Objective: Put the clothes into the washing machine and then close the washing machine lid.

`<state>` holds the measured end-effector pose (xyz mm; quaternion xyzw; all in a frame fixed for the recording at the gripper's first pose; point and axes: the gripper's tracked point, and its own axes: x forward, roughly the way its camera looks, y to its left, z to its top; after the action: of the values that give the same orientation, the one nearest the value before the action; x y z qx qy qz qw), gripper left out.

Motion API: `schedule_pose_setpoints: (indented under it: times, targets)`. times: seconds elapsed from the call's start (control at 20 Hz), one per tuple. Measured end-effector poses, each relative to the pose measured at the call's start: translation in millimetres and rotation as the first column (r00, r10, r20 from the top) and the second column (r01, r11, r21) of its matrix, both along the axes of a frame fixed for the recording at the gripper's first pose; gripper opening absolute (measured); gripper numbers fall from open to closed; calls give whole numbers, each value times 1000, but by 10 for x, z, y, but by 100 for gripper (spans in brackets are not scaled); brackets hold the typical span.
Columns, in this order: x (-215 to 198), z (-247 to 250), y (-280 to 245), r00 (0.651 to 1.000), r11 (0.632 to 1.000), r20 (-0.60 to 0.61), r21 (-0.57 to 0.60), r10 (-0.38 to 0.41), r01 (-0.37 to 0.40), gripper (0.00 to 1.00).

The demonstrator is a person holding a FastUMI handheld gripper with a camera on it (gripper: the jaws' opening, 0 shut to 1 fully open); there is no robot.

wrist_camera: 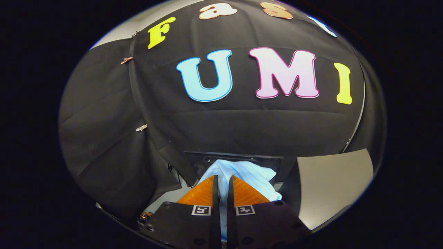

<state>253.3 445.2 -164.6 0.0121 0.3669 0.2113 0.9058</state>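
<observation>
Tongs point(223, 183) pinch the bunched pale-blue cotton garment point(242, 173), fingers nearly pressed together. Ahead of that garment sits a dark opening point(235, 158), probably the washer; carry it fully over before releasing.

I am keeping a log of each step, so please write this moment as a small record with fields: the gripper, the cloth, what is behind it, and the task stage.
gripper: gripper, fingers nearly together, a narrow gap between them
held item: light blue-white soft cloth garment, a fold pinched between the fingers, the rest bunched just ahead of them
behind garment: dark rectangular opening, likely the washing machine, partly hidden by the garment
beside garment: pale grey flat panel, to the right of the fingers
task stage: garment gripped; whether it is inside the machine cannot be told
</observation>
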Motion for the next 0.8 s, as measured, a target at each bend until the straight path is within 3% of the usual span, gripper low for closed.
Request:
schedule_pose_setpoints:
  times: [0.4,0.8]
  targets:
    - [-112,-1055,276,995,999,-100,-46,-9,5,11]
    - [-63,-1846,159,995,989,-88,-147,-36,23,11]
